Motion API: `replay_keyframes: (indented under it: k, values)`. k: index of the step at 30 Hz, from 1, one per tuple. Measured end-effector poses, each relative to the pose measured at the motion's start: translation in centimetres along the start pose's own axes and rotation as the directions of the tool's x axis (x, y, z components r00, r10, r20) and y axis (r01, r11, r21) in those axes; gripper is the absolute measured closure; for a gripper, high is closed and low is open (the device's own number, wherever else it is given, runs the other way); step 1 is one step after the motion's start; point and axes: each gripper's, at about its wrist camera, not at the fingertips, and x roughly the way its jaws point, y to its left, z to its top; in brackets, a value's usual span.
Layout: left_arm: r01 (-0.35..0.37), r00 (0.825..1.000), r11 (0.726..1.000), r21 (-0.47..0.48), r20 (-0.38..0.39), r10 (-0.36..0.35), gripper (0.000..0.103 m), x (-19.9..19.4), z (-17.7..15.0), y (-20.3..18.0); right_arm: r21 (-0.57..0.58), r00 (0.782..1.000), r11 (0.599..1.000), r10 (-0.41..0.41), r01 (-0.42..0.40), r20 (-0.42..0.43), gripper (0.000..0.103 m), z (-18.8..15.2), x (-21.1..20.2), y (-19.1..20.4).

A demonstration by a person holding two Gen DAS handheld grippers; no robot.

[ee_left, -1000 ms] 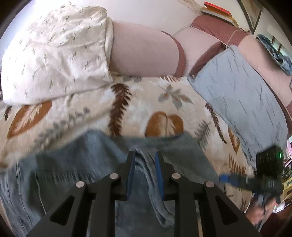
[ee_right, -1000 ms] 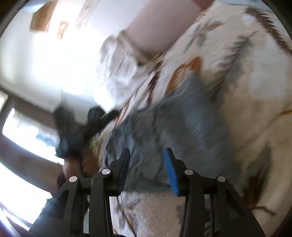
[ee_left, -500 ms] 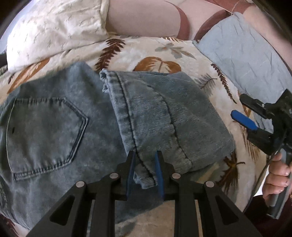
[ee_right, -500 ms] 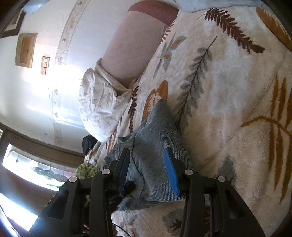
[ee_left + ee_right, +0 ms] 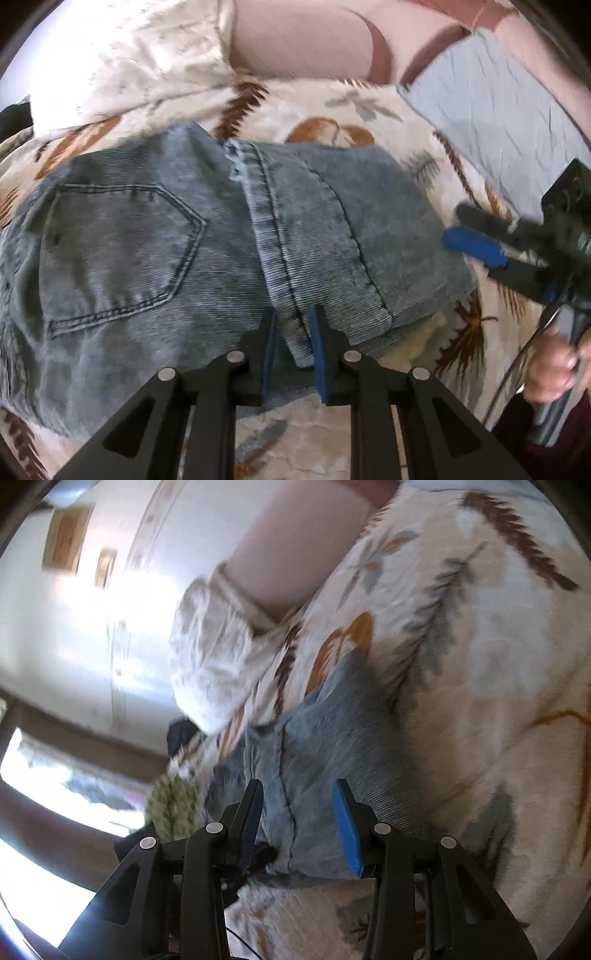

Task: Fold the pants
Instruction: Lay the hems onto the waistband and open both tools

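Observation:
Blue jeans (image 5: 155, 243) lie folded on the leaf-print bedspread (image 5: 332, 107), back pocket up on the left, the leg part with its hem (image 5: 258, 206) laid over on the right. My left gripper (image 5: 291, 332) stands narrowly apart around the near end of the hem strip. My right gripper (image 5: 476, 243) shows at the right of the left wrist view, by the fold's right edge. In the right wrist view the right gripper (image 5: 297, 812) is open, low over the folded jeans (image 5: 332, 746).
A white patterned pillow (image 5: 122, 59) and a pink bolster (image 5: 303, 44) lie at the head of the bed. A grey-blue pillow (image 5: 491, 122) lies to the right. A green patterned thing (image 5: 171, 805) sits beyond the bed's edge.
The left gripper drew back and its jaws parted slightly around the hem. The right gripper moved in closer to the fold's right edge. The jeans stayed folded.

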Motion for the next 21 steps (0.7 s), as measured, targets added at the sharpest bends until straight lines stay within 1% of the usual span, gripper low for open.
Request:
replay_keyframes:
  k: [2,4,6,9,11,13,15,17,18,21]
  values:
    - [-0.026,0.999,1.0,-0.007,0.048,0.027,0.083,-1.3,-0.6,0.4,-0.058,0.999,0.998,-0.038,0.036,-0.032,0.064,-0.5,1.0,0.9]
    - [-0.054,0.994,0.998,-0.025,0.09,0.056,0.083,-2.8,-1.4,1.4,-0.128,0.993,0.987,-0.106,0.097,-0.06,0.064,-1.1,2.1,1.9]
    - [-0.09,0.988,0.995,-0.051,0.123,0.095,0.082,-4.1,-2.2,2.7,-0.2,0.981,0.969,-0.168,0.147,-0.096,0.064,-1.9,3.2,2.7]
    - [-0.138,0.975,0.982,-0.125,0.155,0.157,0.083,-6.0,-3.5,5.6,-0.296,0.965,0.936,-0.234,0.192,-0.113,0.064,-3.1,4.6,3.8]
    - [-0.165,0.968,0.971,-0.171,0.162,0.193,0.082,-6.9,-4.4,7.6,-0.336,0.957,0.918,-0.265,0.212,-0.12,0.064,-3.9,5.4,4.2]
    - [-0.206,0.958,0.957,-0.203,0.158,0.24,0.082,-7.6,-5.2,9.3,-0.366,0.948,0.902,-0.291,0.227,-0.129,0.064,-4.7,6.3,4.6]
    - [-0.238,0.949,0.944,-0.229,0.152,0.276,0.083,-8.0,-5.8,10.5,-0.394,0.941,0.886,-0.314,0.243,-0.128,0.061,-5.3,6.9,4.8]
    - [-0.236,0.949,0.937,-0.257,0.146,0.279,0.083,-8.1,-6.5,11.5,-0.421,0.934,0.87,-0.336,0.258,-0.123,0.058,-5.8,7.5,5.0]
    - [-0.237,0.949,0.934,-0.266,0.144,0.281,0.082,-8.2,-6.7,11.8,-0.431,0.931,0.864,-0.343,0.262,-0.122,0.055,-6.0,7.7,5.1]
    - [-0.255,0.943,0.926,-0.279,0.142,0.302,0.082,-8.1,-7.3,12.2,-0.466,0.928,0.844,-0.355,0.265,-0.116,0.051,-6.5,8.0,5.7]
